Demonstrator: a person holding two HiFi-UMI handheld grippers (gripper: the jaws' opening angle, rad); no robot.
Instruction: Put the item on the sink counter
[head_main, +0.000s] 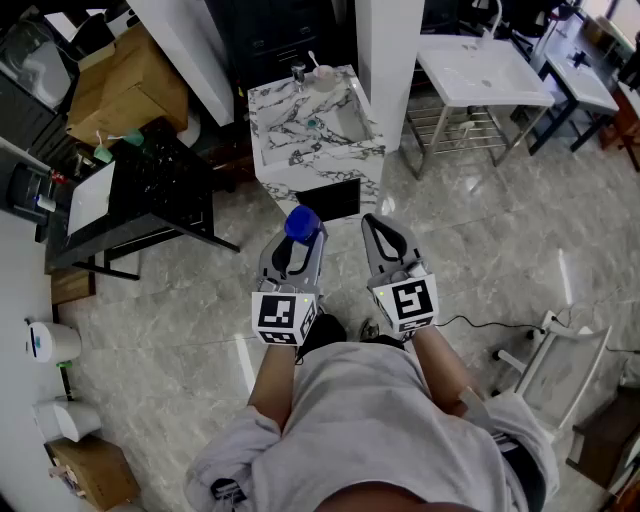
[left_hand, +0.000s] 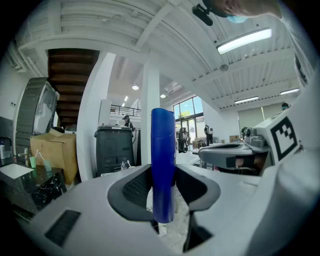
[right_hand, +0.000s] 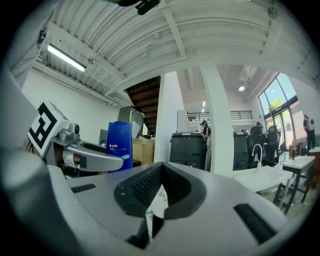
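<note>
The blue bottle (left_hand: 163, 165) stands upright, long axis vertical. It is clamped between the pads of your left tongs (head_main: 298, 240), on the near side of the marble sink counter (head_main: 283, 152) and apart from it. Your right tongs (head_main: 383, 230), equally short of that counter, are closed together and empty.

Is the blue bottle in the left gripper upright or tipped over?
Upright: the blue bottle stands vertical in the left gripper, whose pads press its sides.
</note>
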